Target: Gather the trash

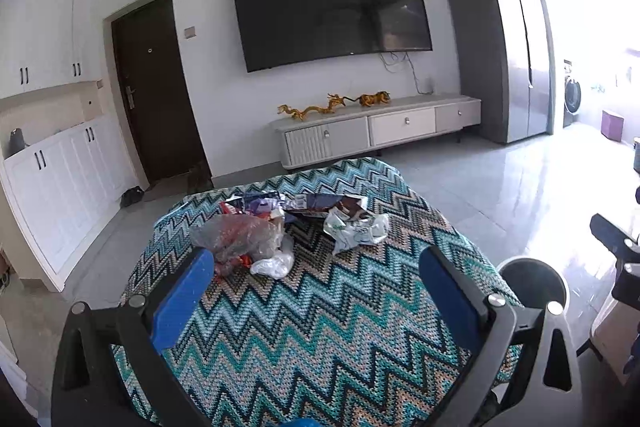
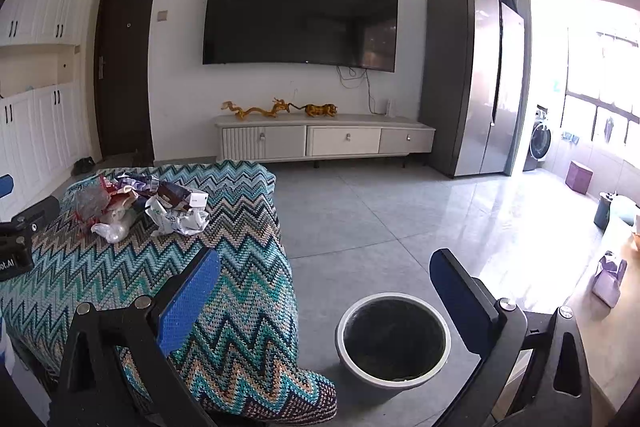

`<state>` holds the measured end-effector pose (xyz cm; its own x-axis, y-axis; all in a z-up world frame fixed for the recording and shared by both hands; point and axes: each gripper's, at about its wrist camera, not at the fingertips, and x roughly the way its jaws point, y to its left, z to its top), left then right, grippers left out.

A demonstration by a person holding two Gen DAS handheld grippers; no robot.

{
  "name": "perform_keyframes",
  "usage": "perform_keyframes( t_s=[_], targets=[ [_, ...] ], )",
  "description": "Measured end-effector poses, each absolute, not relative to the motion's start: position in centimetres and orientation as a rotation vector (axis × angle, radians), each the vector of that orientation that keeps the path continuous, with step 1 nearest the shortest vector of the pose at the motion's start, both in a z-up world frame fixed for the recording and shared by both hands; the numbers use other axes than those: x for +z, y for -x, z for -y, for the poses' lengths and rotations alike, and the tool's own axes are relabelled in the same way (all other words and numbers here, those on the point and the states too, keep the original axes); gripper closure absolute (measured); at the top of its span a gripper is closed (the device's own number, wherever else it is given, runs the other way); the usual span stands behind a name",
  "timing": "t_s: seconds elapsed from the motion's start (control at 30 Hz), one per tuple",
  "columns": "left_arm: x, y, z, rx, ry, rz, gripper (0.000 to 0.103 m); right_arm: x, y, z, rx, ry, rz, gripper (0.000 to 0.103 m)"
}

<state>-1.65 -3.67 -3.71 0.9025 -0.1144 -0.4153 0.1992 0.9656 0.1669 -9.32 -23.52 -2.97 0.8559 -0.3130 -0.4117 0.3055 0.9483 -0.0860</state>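
While both claws hang spread and empty, the left claw sits above the zigzag-cloth desk, just short of the trash pile: a clear plastic bag, a crumpled white wrapper and dark packets. Beside the desk, the right claw hovers over the round bin on the floor.

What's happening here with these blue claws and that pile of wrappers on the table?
A person is holding a two-finger claw in each hand, about to clear rubbish. Both the left claw and the right claw are open and hold nothing. The trash sits in a pile on the zigzag-patterned tablecloth: a crumpled clear plastic bag, a crumpled white wrapper and some dark snack packets. A round bin stands on the floor beside the table, under the right claw. Nothing has been picked up yet.
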Motion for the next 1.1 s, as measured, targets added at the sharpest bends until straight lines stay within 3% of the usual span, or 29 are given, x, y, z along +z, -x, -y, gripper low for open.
perform_keyframes(
  t_s=[1.1],
  targets=[
    [-4.1, 0.9, 5.5, -0.190, -0.228, -0.413, 0.000, -4.7, 8.0, 25.0, -0.358, -0.011, -0.471, 0.000]
  ],
)
